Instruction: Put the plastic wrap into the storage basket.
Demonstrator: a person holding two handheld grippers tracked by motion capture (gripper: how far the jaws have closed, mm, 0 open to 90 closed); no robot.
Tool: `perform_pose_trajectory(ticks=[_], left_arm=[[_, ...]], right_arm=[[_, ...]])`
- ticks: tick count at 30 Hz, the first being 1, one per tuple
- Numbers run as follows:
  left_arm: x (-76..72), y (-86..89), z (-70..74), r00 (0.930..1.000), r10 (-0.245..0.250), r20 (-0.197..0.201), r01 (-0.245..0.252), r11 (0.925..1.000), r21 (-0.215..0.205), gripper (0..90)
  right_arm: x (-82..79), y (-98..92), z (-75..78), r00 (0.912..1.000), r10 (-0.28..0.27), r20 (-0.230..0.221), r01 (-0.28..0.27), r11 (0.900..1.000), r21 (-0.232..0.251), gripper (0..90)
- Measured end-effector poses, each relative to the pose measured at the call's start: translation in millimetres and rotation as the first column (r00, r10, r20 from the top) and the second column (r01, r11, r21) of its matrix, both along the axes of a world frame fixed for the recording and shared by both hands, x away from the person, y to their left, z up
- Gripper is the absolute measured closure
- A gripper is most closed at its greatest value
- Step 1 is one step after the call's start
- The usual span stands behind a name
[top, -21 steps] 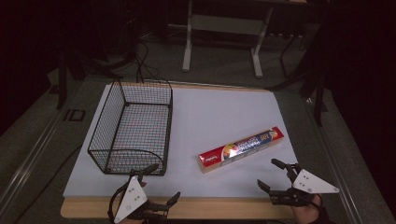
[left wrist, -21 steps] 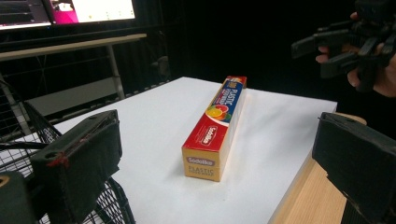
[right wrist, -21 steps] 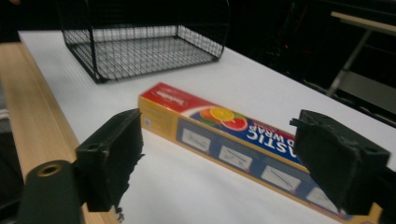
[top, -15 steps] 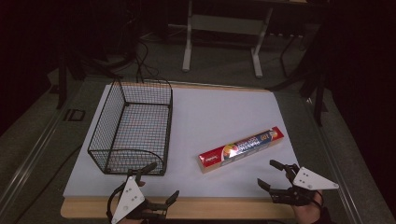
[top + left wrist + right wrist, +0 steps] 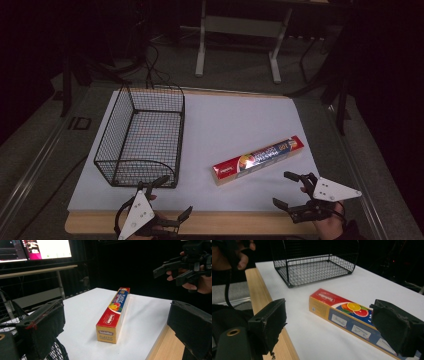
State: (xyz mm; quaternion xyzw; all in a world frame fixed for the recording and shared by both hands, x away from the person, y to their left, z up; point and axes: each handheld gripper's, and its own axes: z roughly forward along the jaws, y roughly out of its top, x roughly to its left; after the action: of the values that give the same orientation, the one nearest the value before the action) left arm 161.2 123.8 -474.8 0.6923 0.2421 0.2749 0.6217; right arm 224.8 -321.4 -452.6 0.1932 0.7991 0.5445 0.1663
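Your two grippers wait at the near edge, and the long box lies on the white sheet.

Nearest to you, your left gripper (image 5: 167, 198) hangs over the wooden edge of the table (image 5: 215, 223), close to the near end of the basket, with its jaws spread wide and nothing in them. Your right gripper (image 5: 290, 191) hangs near the right corner, jaws spread wide too, and it holds nothing. Just past it, the long plastic wrap box (image 5: 258, 160) lies flat on the white sheet (image 5: 240, 120), slanting away to the right, with no jaw touching it. Farther left, the black wire basket (image 5: 141, 135) stands upright on the sheet, well apart from the box.
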Motion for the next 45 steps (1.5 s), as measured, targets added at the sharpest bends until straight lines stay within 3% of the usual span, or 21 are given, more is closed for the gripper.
perform_pose_trajectory(ticks=[5, 8, 15, 16, 21, 24, 26, 30, 32, 34, 35, 36, 37, 38, 40, 42, 44, 45], left_arm=[[-0.7, 0.4, 0.6, 1.0, -0.008, 0.002, 0.008, 1.0, 0.001, 2.0], [-1.6, 1.0, 1.1, 1.0, -0.007, 0.006, 0.007, 0.9999, -0.008, 2.0], [-5.5, 5.7, 1.6, 1.0, -0.005, 0.004, 0.005, 0.9997, -0.025, 1.9], [-6.1, 6.3, 1.5, 1.0, -0.006, 0.003, 0.006, 0.9996, -0.027, 1.9], [-6.7, 7.6, 0.8, 1.0, -0.008, -0.004, 0.008, 0.9996, -0.025, 1.9], [-6.8, 7.4, 0.1, 0.9999, -0.012, -0.009, 0.011, 0.9997, -0.023, 1.9], [-7.4, 7.4, 0.0, 0.9999, -0.012, -0.01, 0.012, 0.9997, -0.019, 1.9], [-9.4, 7.8, -0.1, 0.9999, -0.009, -0.009, 0.009, 0.9998, -0.016, 1.9], [-10.3, 8.3, -0.1, 1.0, -0.005, -0.009, 0.005, 0.9998, -0.018, 1.9], [-11.0, 8.6, 0.0, 1.0, -0.001, -0.008, 0.0, 0.9998, -0.02, 1.9], [-11.3, 8.7, 0.0, 0.9999, 0.002, -0.01, -0.002, 0.9998, -0.019, 1.9], [-11.3, 8.7, 0.0, 0.9999, 0.002, -0.01, -0.002, 0.9998, -0.019, 1.9], [-11.8, 9.0, 0.1, 0.9999, 0.004, -0.009, -0.005, 0.9997, -0.023, 1.9], [-11.9, 8.8, 0.2, 0.9999, 0.007, -0.009, -0.007, 0.9997, -0.022, 1.9], [-11.9, 8.4, 0.3, 0.9999, 0.01, -0.009, -0.01, 0.9997, -0.022, 1.9], [-11.7, 7.9, 0.1, 0.9999, 0.012, -0.012, -0.012, 0.9997, -0.02, 1.9], [-11.4, 8.0, -0.1, 0.9998, 0.013, -0.017, -0.013, 0.9997, -0.018, 1.9], [-11.3, 8.1, -0.1, 0.9997, 0.015, -0.018, -0.015, 0.9997, -0.017, 1.9]], right_arm=[[4.1, 1.2, -0.3, 0.9979, 0.009, -0.065, -0.008, 1.0, 0.019, 11.1], [4.7, 3.7, 0.5, 0.9982, -0.037, -0.047, 0.037, 0.999, -0.012, 10.4], [16.1, 8.8, -0.3, 0.9945, -0.013, -0.104, 0.004, 0.996, -0.092, 9.3], [20.7, 11.2, -1.0, 0.9932, -0.013, -0.116, -0.002, 0.992, -0.127, 9.3], [34.0, 15.8, -2.6, 0.984, -0.017, -0.177, -0.018, 0.981, -0.191, 9.3], [45.8, 19.3, -3.4, 0.9765, -0.005, -0.216, -0.049, 0.969, -0.243, 9.4], [47.6, 19.8, -3.0, 0.9773, -0.009, -0.212, -0.045, 0.967, -0.251, 9.4], [52.9, 22.6, -0.6, 0.9764, 0.01, -0.216, -0.074, 0.954, -0.291, 9.3], [54.1, 24.6, 0.5, 0.9797, 0.019, -0.199, -0.084, 0.943, -0.323, 9.4], [58.8, 25.3, 1.8, 0.9768, 0.043, -0.21, -0.112, 0.938, -0.328, 13.4], [60.6, 26.0, 2.0, 0.9775, 0.057, -0.203, -0.126, 0.93, -0.346, 13.5], [60.6, 26.0, 2.0, 0.9775, 0.057, -0.203, -0.126, 0.93, -0.346, 13.5], [63.3, 26.8, 1.6, 0.977, 0.077, -0.199, -0.148, 0.916, -0.372, 14.0], [69.7, 28.0, 0.7, 0.9596, 0.09, -0.267, -0.197, 0.891, -0.409, 14.6], [73.0, 29.7, 0.2, 0.9456, 0.066, -0.319, -0.215, 0.861, -0.46, 14.0], [75.2, 30.1, 1.2, 0.9398, 0.053, -0.338, -0.221, 0.848, -0.482, 14.9], [78.7, 30.3, 2.2, 0.9211, 0.05, -0.386, -0.248, 0.84, -0.483, 16.9], [80.6, 30.8, 2.5, 0.9137, 0.046, -0.404, -0.26, 0.829, -0.495, 17.8]])
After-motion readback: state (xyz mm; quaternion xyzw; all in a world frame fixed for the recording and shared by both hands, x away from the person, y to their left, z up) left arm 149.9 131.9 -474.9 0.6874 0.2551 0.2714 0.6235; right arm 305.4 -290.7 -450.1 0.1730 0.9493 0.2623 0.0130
